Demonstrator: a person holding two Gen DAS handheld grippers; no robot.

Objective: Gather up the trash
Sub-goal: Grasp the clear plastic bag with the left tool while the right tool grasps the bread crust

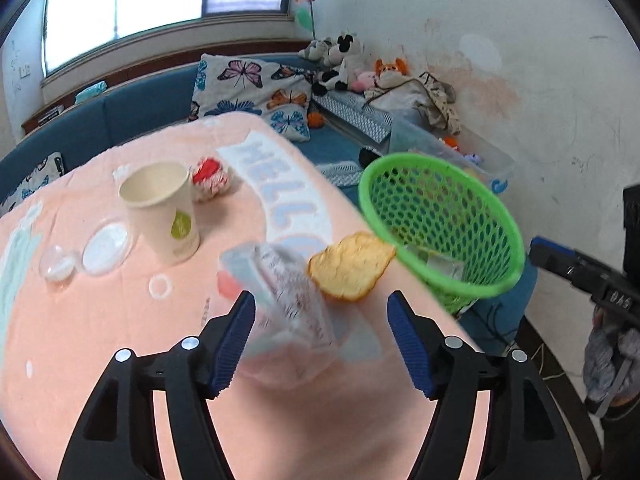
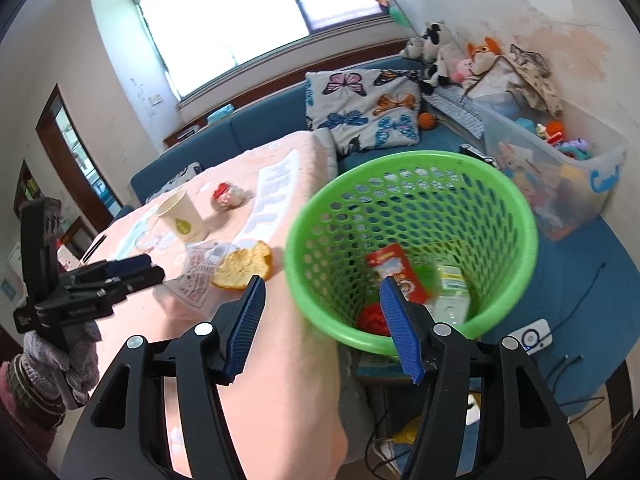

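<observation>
**Pink table, green basket at its edge**

A pink cloth (image 1: pixel 120 320) covers the table before a blue sofa (image 2: pixel 260 128). The green mesh basket (image 2: pixel 412 240), tilted, sits just beside the orange peel (image 1: pixel 352 266) and clear wrapper (image 1: pixel 280 280). The left gripper (image 1: pixel 322 336) and right gripper (image 2: pixel 322 324) are spread, holding nothing.

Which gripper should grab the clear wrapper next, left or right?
Left. The left gripper is open with the clear wrapper between its fingers; the right gripper is at the green basket.

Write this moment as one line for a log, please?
left gripper: open over clear wrapper | right gripper: open, empty, near green basket | orange peel, paper cup on table | basket partly filled
</observation>
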